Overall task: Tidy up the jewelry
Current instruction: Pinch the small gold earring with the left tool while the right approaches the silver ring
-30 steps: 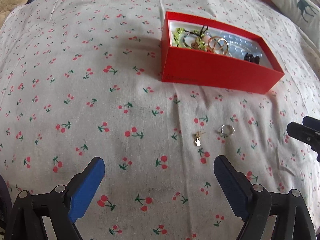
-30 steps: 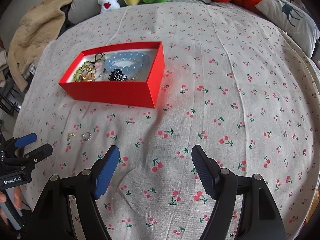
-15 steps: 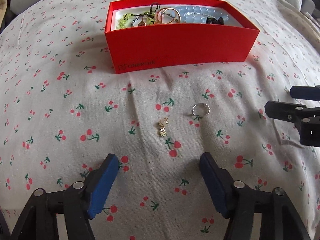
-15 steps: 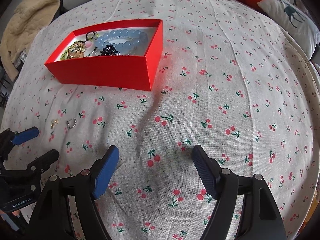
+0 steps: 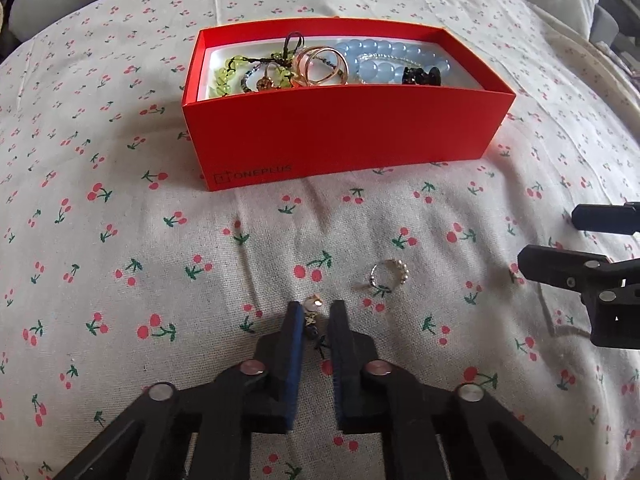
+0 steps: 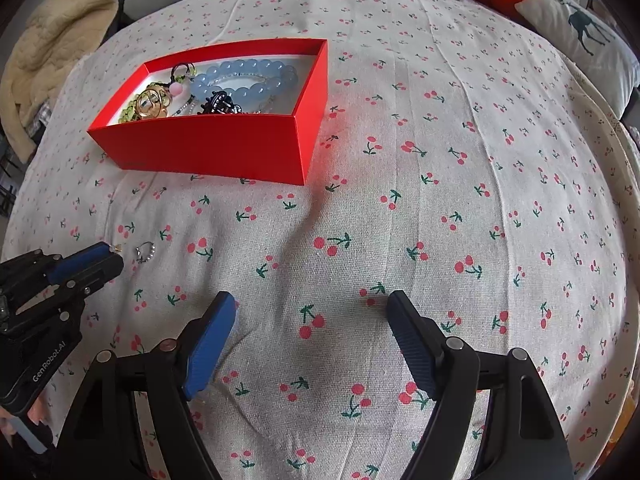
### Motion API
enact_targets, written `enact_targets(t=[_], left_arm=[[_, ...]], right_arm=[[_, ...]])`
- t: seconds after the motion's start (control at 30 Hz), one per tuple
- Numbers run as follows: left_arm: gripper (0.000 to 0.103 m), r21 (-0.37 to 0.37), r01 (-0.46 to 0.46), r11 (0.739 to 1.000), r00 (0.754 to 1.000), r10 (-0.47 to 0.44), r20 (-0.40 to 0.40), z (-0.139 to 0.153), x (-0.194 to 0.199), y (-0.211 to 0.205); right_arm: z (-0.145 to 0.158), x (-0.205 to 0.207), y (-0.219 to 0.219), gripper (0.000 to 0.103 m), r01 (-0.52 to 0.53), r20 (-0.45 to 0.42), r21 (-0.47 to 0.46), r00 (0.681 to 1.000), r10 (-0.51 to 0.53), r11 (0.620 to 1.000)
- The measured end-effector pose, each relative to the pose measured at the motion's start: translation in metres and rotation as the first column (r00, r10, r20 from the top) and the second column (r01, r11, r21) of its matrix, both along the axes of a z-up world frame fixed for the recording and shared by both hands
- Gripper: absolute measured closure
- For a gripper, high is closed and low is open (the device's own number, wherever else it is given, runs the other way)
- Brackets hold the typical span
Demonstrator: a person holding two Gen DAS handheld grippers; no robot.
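**A:** Your left claw (image 5: pixel 314 316) has its pads drawn together on the small gold charm (image 5: pixel 311 307). The charm lies lengthwise between the pads, its bright top poking out past the tips and its darker end down between them. Both rest on the cherry-print bed cover (image 5: pixel 120 240).

**B:** So where does it go from here?

**A:** Into the red box (image 5: pixel 344 136), I'd judge, since the rest of the jewelry is already in it. From your left claw the box lies straight ahead, toward the far edge of the bed, its long side facing you. You're pointing steeply down at the cover, so you'd have to lift first, then carry forward over the near wall.

**B:** And the other hand?

**A:** Your right claw (image 6: pixel 310 322) is spread wide with nothing between its pads, hovering over bare cover, angled down too. It's nearer the box's right-hand short end, but it holds nothing.

**B:** Anything else loose?

**A:** A beaded ring (image 5: pixel 388 274) lies flat just beside the charm, on the right of your left claw and between the two claws. From the right wrist view the left claw is the nearer one to it.

**B:** Is the pinch sound?

**A:** The pads sit on both sides of the charm; how firmly they hold it I can't tell.
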State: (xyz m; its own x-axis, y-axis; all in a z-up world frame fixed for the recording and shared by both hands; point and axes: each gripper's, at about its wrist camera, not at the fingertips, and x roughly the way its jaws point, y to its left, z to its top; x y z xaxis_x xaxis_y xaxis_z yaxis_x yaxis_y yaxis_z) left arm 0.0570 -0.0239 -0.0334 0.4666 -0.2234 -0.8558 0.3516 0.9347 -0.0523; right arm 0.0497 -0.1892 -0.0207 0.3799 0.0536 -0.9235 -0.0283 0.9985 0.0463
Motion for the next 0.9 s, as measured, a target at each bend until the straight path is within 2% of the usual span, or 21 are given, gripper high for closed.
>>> enact_targets(t=[0.2,0.43,0.5,0.77,0.8,0.9], left_arm=[[0.103,-0.008,-0.068,0.998,0.997,0.068,-0.027,0.005,0.003,0.014],[0.103,-0.009,-0.136,0.991,0.99,0.136,-0.048,0.007,-0.001,0.04],[0.103,-0.008,-0.145,0.989,0.988,0.145,-0.051,0.007,-0.003,0.046],[0.103,-0.011,-0.17,0.985,0.984,0.169,-0.062,0.01,-0.009,0.066],[0.103,-0.012,-0.172,0.985,0.983,0.171,-0.064,0.01,-0.009,0.068],[0.103,-0.014,-0.175,0.984,0.982,0.173,-0.069,0.01,-0.01,0.069]], right_arm=[[0.002,0.003,0.012,0.022,-0.001,-0.001,0.028,1.0,0.001,1.0],[0.0,0.009,0.05,0.022,-0.063,-0.018,0.071,0.998,0.064,0.996],[-0.003,0.012,0.062,0.022,-0.075,-0.028,0.099,0.997,0.079,0.992],[-0.005,0.023,0.089,0.023,-0.074,-0.028,0.11,0.997,0.078,0.991],[-0.005,0.025,0.089,0.026,-0.066,-0.031,0.106,0.997,0.069,0.992],[-0.006,0.028,0.09,0.043,-0.041,-0.033,0.074,0.999,0.043,0.996]])
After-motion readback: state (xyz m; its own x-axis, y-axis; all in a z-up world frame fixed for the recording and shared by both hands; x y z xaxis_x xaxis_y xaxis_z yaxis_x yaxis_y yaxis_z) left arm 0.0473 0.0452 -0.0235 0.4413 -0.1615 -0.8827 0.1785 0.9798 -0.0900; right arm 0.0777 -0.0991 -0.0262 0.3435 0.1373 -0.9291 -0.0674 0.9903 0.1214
